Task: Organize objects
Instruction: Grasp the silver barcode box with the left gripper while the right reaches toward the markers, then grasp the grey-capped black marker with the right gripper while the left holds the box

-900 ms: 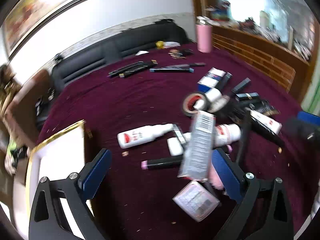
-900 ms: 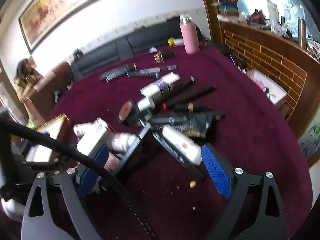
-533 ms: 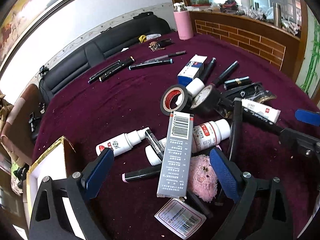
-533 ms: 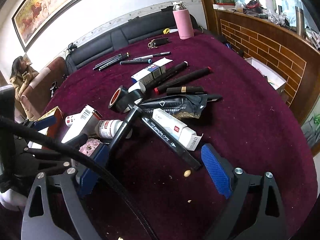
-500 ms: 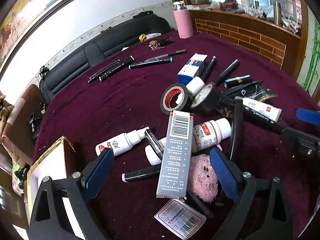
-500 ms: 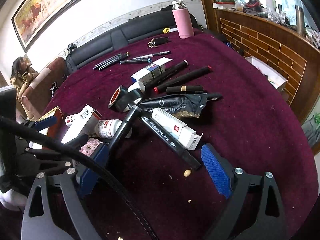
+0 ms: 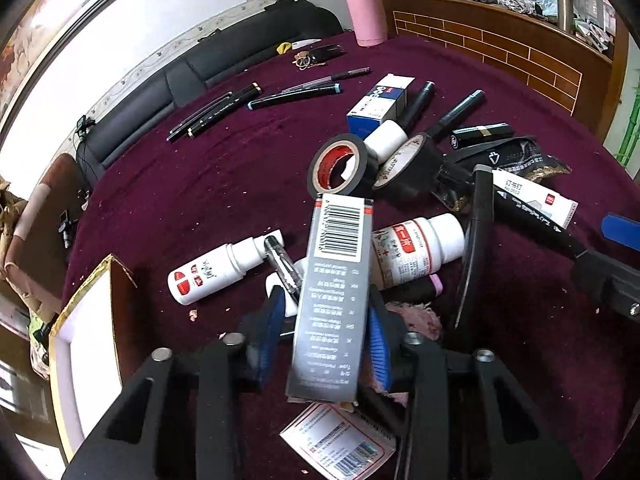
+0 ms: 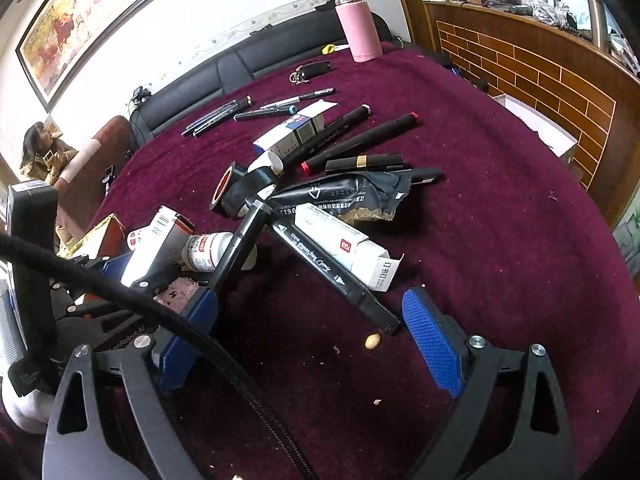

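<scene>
A cluttered pile lies on the maroon cloth. My left gripper (image 7: 326,338) is shut on a tall grey carton with a barcode (image 7: 336,280), its blue pads against the carton's two long sides near the lower end. The carton leans over a white pill bottle (image 7: 416,248) and a clear pen (image 7: 282,266). In the right wrist view the same grey carton (image 8: 156,248) shows at the left. My right gripper (image 8: 312,340) stands wide open above bare cloth. The tip of a long black marker (image 8: 328,268) reaches between its fingers without touching them.
An open cardboard box with a white inside (image 7: 80,320) sits at the left edge. Two tape rolls (image 7: 340,168), a white spray bottle (image 7: 212,272), a white carton with a red logo (image 8: 344,248), a black foil pouch (image 8: 352,196) and several pens lie around. A pink flask (image 8: 358,26) stands far back.
The left gripper's jaws have come together from wide open onto the grey carton. The right gripper has stayed open in the same place.
</scene>
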Demonstrator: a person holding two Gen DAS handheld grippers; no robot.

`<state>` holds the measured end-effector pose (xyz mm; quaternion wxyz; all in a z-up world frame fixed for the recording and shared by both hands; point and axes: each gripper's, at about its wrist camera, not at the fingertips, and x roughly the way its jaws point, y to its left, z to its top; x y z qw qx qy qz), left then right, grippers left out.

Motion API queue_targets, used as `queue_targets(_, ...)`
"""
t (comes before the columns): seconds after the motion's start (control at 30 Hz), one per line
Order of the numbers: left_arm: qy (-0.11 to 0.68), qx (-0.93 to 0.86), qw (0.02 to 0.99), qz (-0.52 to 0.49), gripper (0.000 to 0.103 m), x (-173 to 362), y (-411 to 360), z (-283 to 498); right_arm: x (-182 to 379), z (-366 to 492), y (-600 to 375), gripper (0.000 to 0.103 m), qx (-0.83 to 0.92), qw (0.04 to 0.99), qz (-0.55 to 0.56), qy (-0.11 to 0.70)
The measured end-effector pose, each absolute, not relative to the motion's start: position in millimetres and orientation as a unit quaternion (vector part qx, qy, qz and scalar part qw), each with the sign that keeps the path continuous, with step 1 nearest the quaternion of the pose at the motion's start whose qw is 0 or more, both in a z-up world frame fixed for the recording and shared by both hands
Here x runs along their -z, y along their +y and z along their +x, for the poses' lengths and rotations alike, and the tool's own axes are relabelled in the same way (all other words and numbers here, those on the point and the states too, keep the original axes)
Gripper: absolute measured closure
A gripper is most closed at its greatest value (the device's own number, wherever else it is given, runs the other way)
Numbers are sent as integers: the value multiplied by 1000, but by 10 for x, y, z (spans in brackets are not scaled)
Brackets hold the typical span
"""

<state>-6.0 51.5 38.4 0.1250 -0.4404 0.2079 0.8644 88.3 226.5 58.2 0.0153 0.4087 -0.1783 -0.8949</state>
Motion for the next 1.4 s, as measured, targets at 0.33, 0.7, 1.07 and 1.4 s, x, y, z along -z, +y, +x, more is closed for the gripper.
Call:
queue_targets(0.33,174,-866,140,-447,80,-413,461,-69,-563,859,2248,8,892,15,415,-180)
queue_targets(0.7,164,-876,142,-431,80,-501,391,33,-588,838,2112,8,889,18,424,-173)
queue_targets(1.07,108,-896,145,-406,80,-772,18,271,-651,746,1955,8,883,23,435,-174)
queue_targets(1.4,22,-919,134,-369,80,-1112,-806,564,-440,379,1930,42,839,10,482,-251)
